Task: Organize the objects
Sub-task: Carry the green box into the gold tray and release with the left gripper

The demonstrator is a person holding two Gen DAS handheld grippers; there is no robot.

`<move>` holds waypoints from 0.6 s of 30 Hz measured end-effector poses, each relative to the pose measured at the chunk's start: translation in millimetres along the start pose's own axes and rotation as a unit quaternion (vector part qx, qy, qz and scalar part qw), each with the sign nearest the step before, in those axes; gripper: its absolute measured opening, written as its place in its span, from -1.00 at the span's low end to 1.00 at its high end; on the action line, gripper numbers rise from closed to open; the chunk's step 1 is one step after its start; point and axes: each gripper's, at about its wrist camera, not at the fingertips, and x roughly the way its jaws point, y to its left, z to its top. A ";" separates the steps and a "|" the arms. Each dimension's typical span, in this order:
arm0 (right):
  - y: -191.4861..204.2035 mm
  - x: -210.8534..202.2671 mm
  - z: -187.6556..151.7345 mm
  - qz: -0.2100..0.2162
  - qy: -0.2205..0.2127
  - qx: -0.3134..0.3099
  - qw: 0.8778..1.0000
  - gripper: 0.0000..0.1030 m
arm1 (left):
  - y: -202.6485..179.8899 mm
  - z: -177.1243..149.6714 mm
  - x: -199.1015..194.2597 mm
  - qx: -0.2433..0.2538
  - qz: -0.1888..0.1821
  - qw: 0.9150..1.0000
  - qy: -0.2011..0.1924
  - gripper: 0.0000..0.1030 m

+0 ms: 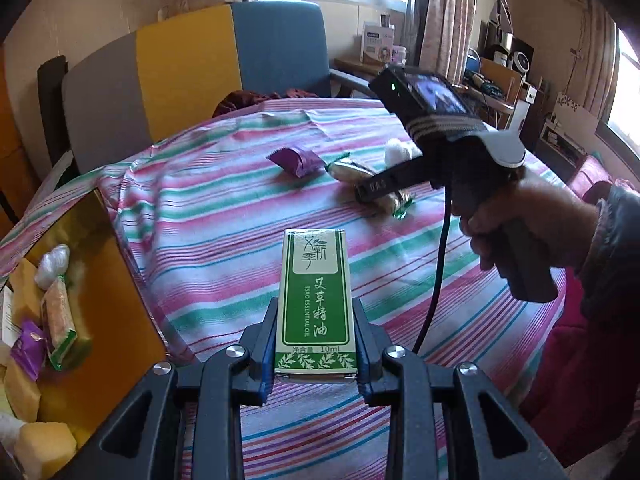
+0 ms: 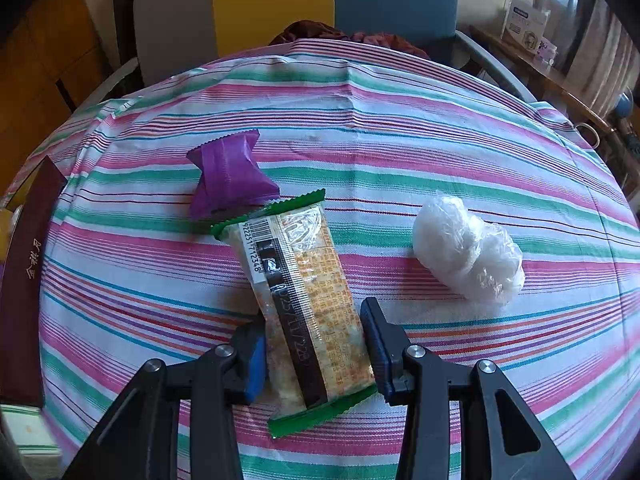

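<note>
The left gripper (image 1: 316, 344) is clamped on a small green and white cardboard box of essential oil (image 1: 315, 304), 1 finger pressed against each long side. The box is held upright and lengthwise, its printed face toward the camera. The grip sits low on the box, likely so the free top end can lead the way into a container.

Just left of this claw, and close beside it, stands an open gold-lined gift box (image 1: 120, 280). Inside lie several wrapped snacks, so this is probably where things are being gathered. Its near wall rises right next to the left finger, so the held box would need to lift over that edge.

The right gripper (image 2: 314, 340) has its fingers apart, straddling a clear snack packet with green crimped ends (image 2: 304, 304) that lies flat on the pink, green and white striped tablecloth (image 2: 400, 140). The fingers flank the packet's long sides, ready to close across its narrow width. I cannot tell whether they touch it yet.

Beyond the packet's far end, touching or overlapping it, is a purple foil candy wrapper (image 2: 232, 176). To the right of the claw, well apart, sits a white bundle in clear plastic film (image 2: 468, 248). The cloth ahead of both is open, and the table edge curves away far beyond.
</note>
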 end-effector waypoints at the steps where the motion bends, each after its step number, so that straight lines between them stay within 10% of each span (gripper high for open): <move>1: 0.3 -0.1 -0.3 -0.001 0.000 -0.001 1.000 -0.16 | 2.1 1.4 -3.7 -0.004 -0.001 1.000 -0.003 -0.41; 10: 1.8 -1.8 -0.8 -0.007 -0.004 -0.008 1.000 -0.16 | 54.5 9.1 -45.5 -0.087 0.000 0.996 -0.026 -0.41; 18: 1.6 -3.2 -2.5 -0.009 -0.003 -0.010 1.000 -0.16 | 153.9 -21.9 -64.6 -0.226 0.043 0.973 -0.005 -0.41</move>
